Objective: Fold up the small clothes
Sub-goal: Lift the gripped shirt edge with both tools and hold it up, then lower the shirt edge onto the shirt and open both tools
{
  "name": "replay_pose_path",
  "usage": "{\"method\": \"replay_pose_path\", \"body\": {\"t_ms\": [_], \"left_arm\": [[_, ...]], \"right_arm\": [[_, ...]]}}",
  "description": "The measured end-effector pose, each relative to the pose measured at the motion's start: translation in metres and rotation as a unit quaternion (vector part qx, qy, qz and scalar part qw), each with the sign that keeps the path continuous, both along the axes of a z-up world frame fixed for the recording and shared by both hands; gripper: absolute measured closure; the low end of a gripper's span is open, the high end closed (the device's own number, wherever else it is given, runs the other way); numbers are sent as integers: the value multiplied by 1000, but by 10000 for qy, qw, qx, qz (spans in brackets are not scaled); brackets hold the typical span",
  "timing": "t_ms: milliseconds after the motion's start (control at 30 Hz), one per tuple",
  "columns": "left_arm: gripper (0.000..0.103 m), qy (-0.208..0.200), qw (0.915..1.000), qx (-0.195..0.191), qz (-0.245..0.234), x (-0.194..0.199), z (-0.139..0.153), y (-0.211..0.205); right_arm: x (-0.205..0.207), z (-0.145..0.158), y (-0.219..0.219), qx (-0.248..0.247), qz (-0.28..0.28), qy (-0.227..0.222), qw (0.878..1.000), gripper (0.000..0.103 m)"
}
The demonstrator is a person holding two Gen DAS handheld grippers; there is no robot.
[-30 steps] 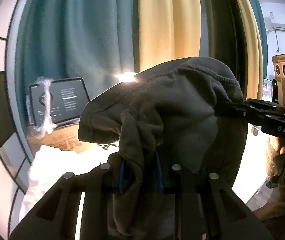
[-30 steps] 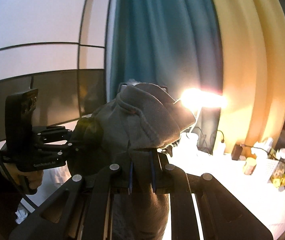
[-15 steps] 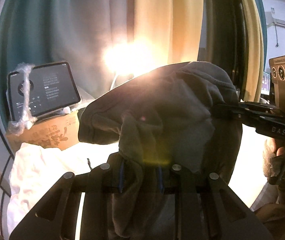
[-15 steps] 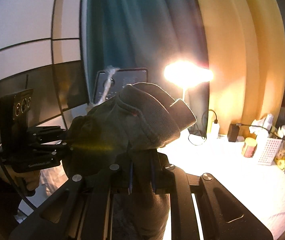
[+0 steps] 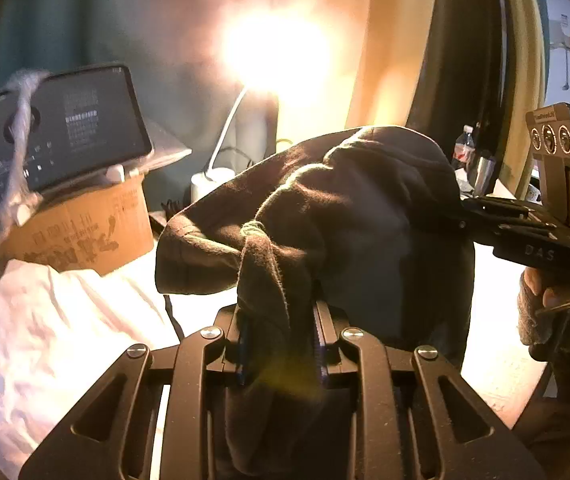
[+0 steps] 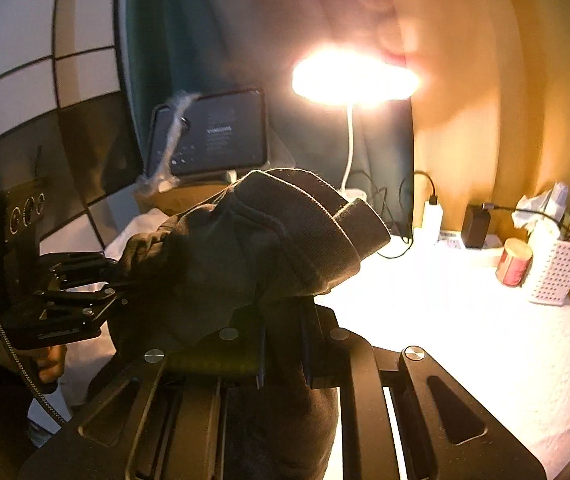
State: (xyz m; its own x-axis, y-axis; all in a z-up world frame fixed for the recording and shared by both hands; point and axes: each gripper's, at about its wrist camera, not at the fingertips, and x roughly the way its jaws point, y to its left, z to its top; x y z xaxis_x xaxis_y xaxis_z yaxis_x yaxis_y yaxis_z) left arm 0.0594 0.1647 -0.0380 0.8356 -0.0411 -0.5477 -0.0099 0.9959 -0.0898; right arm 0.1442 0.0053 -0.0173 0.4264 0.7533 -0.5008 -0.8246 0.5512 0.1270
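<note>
You are pinching the dark garment (image 5: 357, 216) in both nearly closed hand-held grippers, left hand-held gripper (image 5: 281, 344) and right hand-held gripper (image 6: 283, 344), suspending it between them above the table (image 6: 465, 320) for spreading.

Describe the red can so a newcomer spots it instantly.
Start at the glowing lamp and drop to the lit white table, then follow its right-hand clutter. The red can stands upright just left of the white perforated basket, the only red, round thing there.

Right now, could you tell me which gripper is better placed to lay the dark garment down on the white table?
Probably the right gripper. Both it and the left gripper clamp the dark garment, but bare white table lies just ahead of it; the left faces a white cloth and cardboard box.
</note>
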Motion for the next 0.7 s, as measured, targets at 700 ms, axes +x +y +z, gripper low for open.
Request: {"method": "replay_pose_path", "body": {"t_ms": [700], "left_arm": [[80,1227,9914,-444,91,70,-65,48]], "right_arm": [[84,-85,55,-606,-74,1063,9925,88]]}}
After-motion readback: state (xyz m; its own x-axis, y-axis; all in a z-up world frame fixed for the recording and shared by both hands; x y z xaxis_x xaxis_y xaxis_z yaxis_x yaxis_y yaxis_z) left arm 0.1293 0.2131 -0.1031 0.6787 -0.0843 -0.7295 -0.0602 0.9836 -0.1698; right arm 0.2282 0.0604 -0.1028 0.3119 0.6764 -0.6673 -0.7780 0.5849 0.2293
